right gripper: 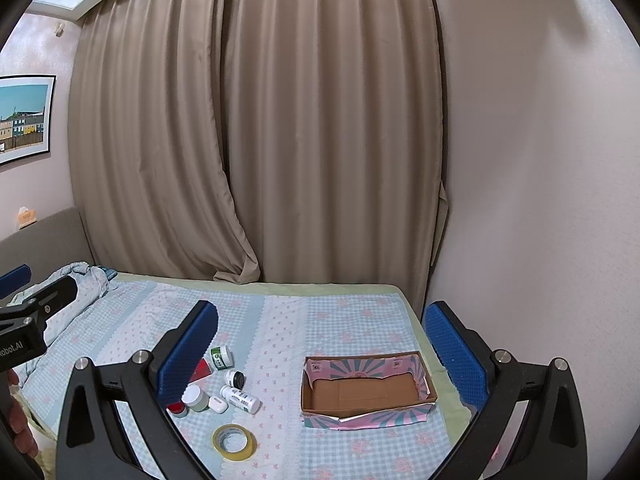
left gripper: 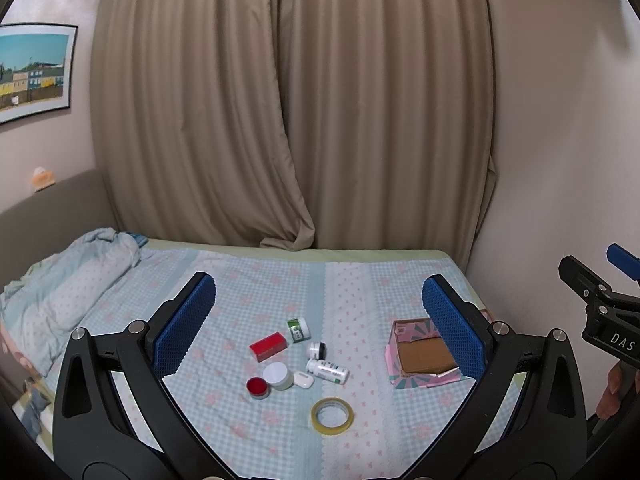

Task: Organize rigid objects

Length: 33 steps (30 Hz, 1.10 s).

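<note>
Still, wide bare bedsheet [right gripper: 280, 320] between clustered bottles [right gripper: 240, 398] and box [right gripper: 366, 390].

On the bed [right gripper: 352, 312], small containers [right gripper: 240, 398] are clustered left of the box [right gripper: 366, 390], with the tape roll [right gripper: 234, 442] set nearest.

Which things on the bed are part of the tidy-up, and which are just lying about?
For the job: red box, green jar, black-capped jar, white bottle, white-lidded jar, red tin, earbud case, tape roll, empty cardboard box.

Lying about: quilt, curtains, picture.
</note>
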### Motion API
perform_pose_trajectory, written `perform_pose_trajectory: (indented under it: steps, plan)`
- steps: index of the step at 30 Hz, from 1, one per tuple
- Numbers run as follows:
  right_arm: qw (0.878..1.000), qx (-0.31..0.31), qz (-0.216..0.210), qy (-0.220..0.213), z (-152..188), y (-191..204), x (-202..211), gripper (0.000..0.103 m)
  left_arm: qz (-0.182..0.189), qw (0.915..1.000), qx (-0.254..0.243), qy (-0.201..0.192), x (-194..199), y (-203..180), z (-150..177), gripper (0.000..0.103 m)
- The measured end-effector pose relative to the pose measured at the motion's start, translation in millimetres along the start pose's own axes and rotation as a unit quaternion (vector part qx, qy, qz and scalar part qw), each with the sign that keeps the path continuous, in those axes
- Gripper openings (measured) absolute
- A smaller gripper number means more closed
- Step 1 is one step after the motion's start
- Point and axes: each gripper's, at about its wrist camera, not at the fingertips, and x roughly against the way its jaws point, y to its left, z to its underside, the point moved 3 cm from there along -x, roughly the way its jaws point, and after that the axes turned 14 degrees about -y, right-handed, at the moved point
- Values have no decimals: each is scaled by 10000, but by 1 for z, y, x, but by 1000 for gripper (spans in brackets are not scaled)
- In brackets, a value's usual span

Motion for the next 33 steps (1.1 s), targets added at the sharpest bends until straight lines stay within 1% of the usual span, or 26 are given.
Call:
perform_pose_trajectory:
  steps: [9,15,21,24,25,30,33]
  plan:
    - [9999,-101,38,-88,6,3,-1,103,-20,10000,3,-21,2,2,1,103]
    - [9998,-60,58,-161,11,0,-3,103,-182,9998,-10,-71,1,7,0,103]
    - [10000,-52,-6,8,19,-6,-17,103,-440,9988,25,214,-13,24,5,103]
    - [9999,-8,-116,17,27,-7,-26,103,-460,9981,25,400,-24,35,15,103]
    - [9997,-7,-222,73,33,-6,-33,103,-468,9977,35,480,-28,39,18,103]
    - [9983,16,-413,404,57,4,-56,103,-338,9958,31,851,-53,64,39,103]
    - [9966,62,-466,672,78,21,-77,103,-243,9943,-24,1040,-73,84,51,103]
